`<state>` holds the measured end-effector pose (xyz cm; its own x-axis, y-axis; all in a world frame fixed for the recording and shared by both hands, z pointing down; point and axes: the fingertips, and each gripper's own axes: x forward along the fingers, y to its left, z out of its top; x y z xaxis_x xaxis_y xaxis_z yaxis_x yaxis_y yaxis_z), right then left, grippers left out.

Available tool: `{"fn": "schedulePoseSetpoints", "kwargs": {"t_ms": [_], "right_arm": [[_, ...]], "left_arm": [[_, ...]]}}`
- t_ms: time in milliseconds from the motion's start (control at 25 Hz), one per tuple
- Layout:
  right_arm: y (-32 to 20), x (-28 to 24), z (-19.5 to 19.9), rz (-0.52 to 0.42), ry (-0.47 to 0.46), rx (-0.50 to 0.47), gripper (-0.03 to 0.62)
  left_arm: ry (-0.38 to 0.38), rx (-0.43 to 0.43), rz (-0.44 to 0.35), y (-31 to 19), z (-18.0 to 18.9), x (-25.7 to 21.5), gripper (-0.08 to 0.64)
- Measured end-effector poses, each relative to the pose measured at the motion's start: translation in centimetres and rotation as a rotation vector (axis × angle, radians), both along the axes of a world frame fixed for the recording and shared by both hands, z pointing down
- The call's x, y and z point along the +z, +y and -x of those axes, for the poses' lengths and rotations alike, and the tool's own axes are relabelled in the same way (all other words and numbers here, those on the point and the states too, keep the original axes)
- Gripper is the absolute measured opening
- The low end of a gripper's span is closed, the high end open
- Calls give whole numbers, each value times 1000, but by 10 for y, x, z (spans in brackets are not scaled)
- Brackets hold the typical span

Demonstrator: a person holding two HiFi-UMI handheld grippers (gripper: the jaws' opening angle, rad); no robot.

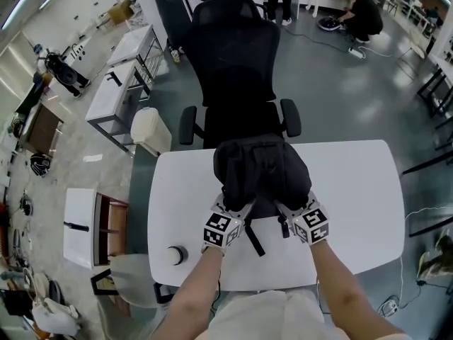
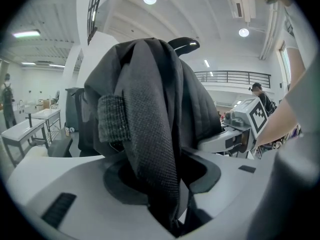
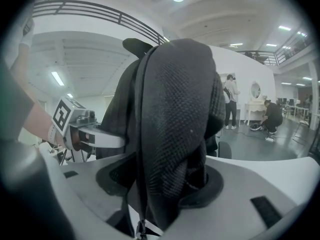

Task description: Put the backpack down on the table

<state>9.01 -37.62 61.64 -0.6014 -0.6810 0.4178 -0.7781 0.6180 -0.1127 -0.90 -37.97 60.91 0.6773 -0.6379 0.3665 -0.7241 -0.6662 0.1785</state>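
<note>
The black backpack [image 1: 262, 172] stands upright on the white table [image 1: 354, 190], at its far edge in front of the chair. My left gripper [image 1: 237, 207] is at its near left side and my right gripper [image 1: 290, 207] at its near right side. In the left gripper view a black mesh shoulder strap [image 2: 155, 149] hangs through the gap between the jaws, which stand apart around it with space at both sides. The right gripper view shows the other padded strap [image 3: 175, 134] bunched loosely between spread jaws. Each gripper appears in the other's view: the right gripper [image 2: 235, 134] and the left gripper [image 3: 85, 134].
A black office chair [image 1: 237, 62] stands right behind the table's far edge. A small round white object [image 1: 175, 255] sits at the table's near left corner. A cream bin [image 1: 150, 129] and white desks [image 1: 124, 83] are at the left. A person crouches far back right [image 1: 364, 13].
</note>
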Motion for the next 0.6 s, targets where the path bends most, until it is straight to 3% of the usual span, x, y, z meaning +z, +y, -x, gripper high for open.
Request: {"fn": "schedulePoseSetpoints", "kwargs": {"t_ms": [360,600], "right_arm": [[5,-11,-4,-14,28,23,308],[9,-21,-15,-23,-24,94,310]], "left_arm": [[2,-35,-5,9,17,-9,245],[21,-90,-7,17,33,-13,269]]}}
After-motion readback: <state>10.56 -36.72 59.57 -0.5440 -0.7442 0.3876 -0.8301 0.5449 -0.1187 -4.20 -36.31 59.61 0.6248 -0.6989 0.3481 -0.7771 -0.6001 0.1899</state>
